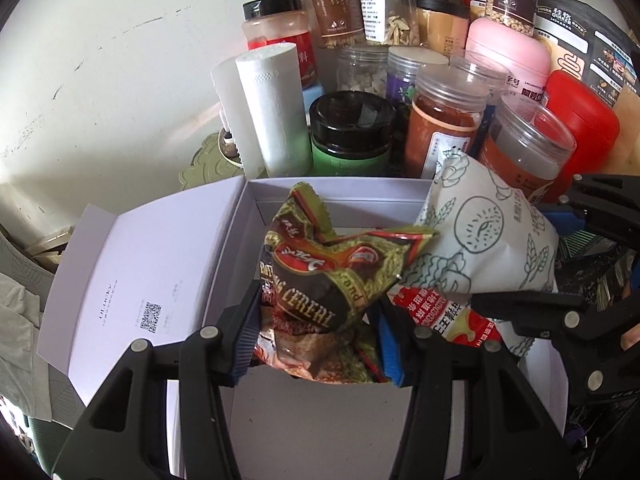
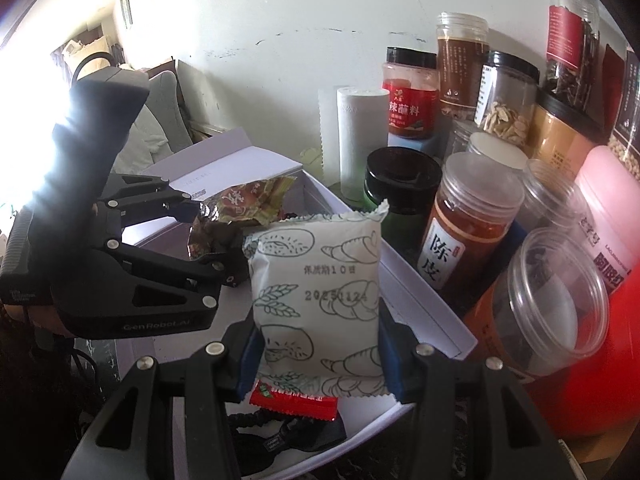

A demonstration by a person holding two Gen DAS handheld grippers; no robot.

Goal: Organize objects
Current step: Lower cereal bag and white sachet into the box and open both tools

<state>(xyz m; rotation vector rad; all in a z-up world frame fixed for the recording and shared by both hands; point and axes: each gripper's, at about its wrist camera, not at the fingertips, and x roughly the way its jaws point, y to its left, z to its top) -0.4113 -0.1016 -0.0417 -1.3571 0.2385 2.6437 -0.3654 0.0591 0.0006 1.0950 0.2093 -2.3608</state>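
An open white cardboard box point(image 1: 248, 196) stands in front of me, its lid point(image 1: 136, 276) folded out to the left. My left gripper point(image 1: 316, 340) is shut on a green-and-brown cereal packet point(image 1: 316, 276) over the box; it also shows in the right wrist view point(image 2: 240, 204). My right gripper point(image 2: 316, 356) is shut on a white bread packet with line drawings point(image 2: 320, 292), held upright over the box's right side; the packet shows in the left wrist view point(image 1: 488, 240). A red sachet point(image 2: 292, 400) lies in the box under it.
Behind the box stand many jars: a black-lidded green jar point(image 1: 350, 132), orange-filled clear jars point(image 1: 444, 120), a pink tub point(image 1: 508, 56), a red container point(image 1: 580, 120) and a white paper roll point(image 1: 272, 108). A white wall point(image 1: 120, 60) lies behind. A black strap point(image 2: 280, 436) lies in the box.
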